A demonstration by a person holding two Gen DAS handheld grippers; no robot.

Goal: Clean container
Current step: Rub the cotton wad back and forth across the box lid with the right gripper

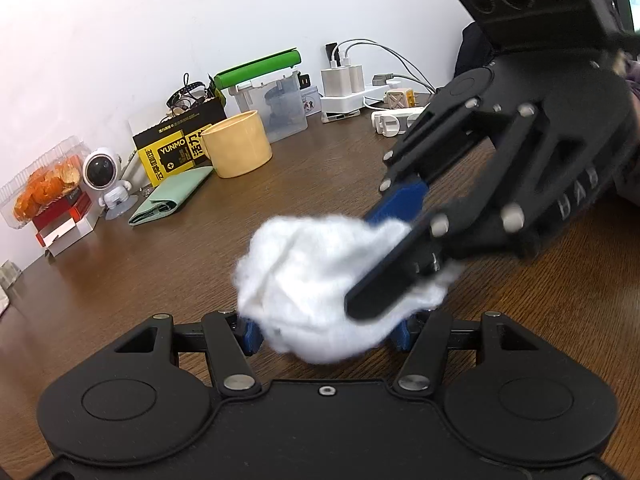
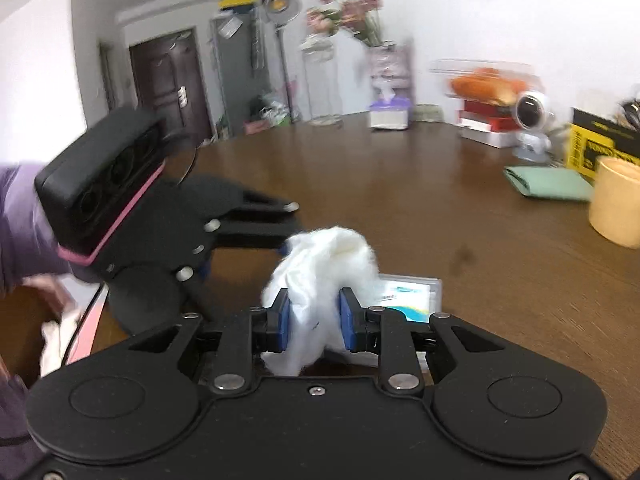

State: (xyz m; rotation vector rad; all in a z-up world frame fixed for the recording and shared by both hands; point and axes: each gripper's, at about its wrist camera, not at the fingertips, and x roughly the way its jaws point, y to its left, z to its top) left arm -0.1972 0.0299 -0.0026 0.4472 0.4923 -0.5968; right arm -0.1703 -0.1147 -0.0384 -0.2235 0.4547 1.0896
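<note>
right gripper [image 2: 313, 322] is clamped on a white wad of wipe [image 2: 320, 276], blue pads pressed into both sides. left gripper [image 1: 326, 334] stands wide, its pads flanking the same wad without a clear pinch; whether it grips cannot be told. the likely container, a yellow cup [image 1: 238, 145], stands at eleven o'clock in the left view, well apart and untouched, so wiping is judged not yet begun. a packet of wipes [image 2: 412, 294] lies just past the wad at one o'clock. a green wallet [image 1: 172, 196], astronaut figure [image 1: 105, 176] and yellow box [image 1: 176, 148] crowd the cup; the table [image 1: 320, 176] between is bare.
</note>
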